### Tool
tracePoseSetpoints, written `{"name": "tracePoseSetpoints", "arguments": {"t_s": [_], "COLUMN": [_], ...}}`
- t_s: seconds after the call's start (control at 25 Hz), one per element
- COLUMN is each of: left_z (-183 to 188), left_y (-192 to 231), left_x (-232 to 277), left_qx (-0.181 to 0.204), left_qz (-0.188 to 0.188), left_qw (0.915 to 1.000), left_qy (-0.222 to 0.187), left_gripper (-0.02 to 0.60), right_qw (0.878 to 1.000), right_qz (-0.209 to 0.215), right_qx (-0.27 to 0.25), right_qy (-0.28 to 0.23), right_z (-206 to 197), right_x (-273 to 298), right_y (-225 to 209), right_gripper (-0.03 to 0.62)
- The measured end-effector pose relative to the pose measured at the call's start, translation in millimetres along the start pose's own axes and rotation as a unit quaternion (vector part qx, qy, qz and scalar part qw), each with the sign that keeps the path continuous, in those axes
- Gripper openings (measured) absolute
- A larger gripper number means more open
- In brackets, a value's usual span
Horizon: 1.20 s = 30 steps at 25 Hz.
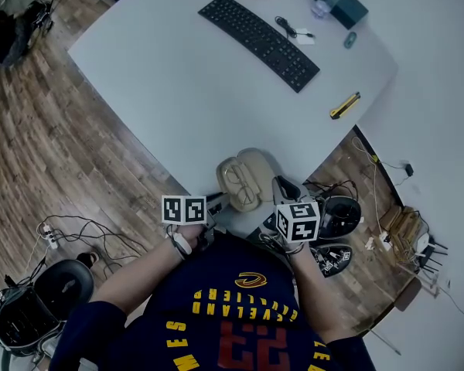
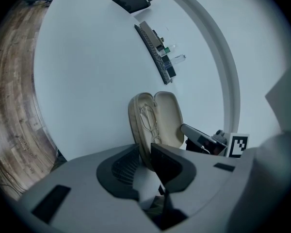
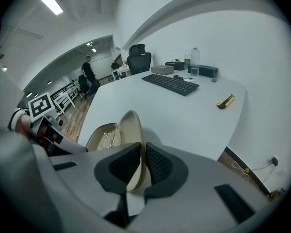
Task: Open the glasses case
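Work is gathered at the near edge of the broad white rounded table [image 1: 178,76], where a beige oval hard-shell glasses case [image 1: 243,178] lies open just in front of the person in the navy jersey with yellow lettering [image 1: 232,315]. Inside its left half rests a pair of thin wire-rimmed spectacles [image 1: 238,182]; the other half shows only plain lining. The left gripper [image 1: 219,202] comes in from the case's left side, and its own view shows its jaws closed on the rim of the half carrying the spectacles [image 2: 148,120], the shell's edge pinched between the dark ribbed pads [image 2: 123,166]. The right gripper [image 1: 280,185] reaches in from the right side, and its view shows the jaws nearly together with the thin beige lid clamped between them, standing upright beside the tray half. From there the case [image 3: 121,130] sits close to the table's edge, with wooden plank floor [image 1: 54,145] beyond. Farther back on the table and well apart from the case are a long black keyboard [image 1: 259,31] and a yellow-and-black utility knife [image 1: 345,105] near the right-hand edge. Tangled cables [image 1: 85,230] lie on the floor to the person's left.
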<state>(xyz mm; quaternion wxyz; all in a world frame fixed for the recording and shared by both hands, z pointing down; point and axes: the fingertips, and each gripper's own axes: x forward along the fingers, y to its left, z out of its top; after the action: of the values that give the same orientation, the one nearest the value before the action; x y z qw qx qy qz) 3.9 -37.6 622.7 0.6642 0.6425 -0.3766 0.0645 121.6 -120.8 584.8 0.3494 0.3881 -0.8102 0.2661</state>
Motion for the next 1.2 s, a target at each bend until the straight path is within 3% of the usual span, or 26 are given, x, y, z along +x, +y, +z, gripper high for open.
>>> {"name": "tracePoseSetpoints", "arguments": {"t_s": [1.2], "left_z": [0], "left_y": [-2], "left_x": [-2], "left_qx": [0.005], "left_qz": [-0.008], "left_qw": [0.9999], "left_qy": [-0.003], "left_gripper": [0.086], "right_qw": [0.998], "right_qz": [0.03], "right_qx": [0.055], "right_qy": [0.002], "right_z": [-9], "right_x": [11], "right_y": [-9], "right_gripper": [0.046]}}
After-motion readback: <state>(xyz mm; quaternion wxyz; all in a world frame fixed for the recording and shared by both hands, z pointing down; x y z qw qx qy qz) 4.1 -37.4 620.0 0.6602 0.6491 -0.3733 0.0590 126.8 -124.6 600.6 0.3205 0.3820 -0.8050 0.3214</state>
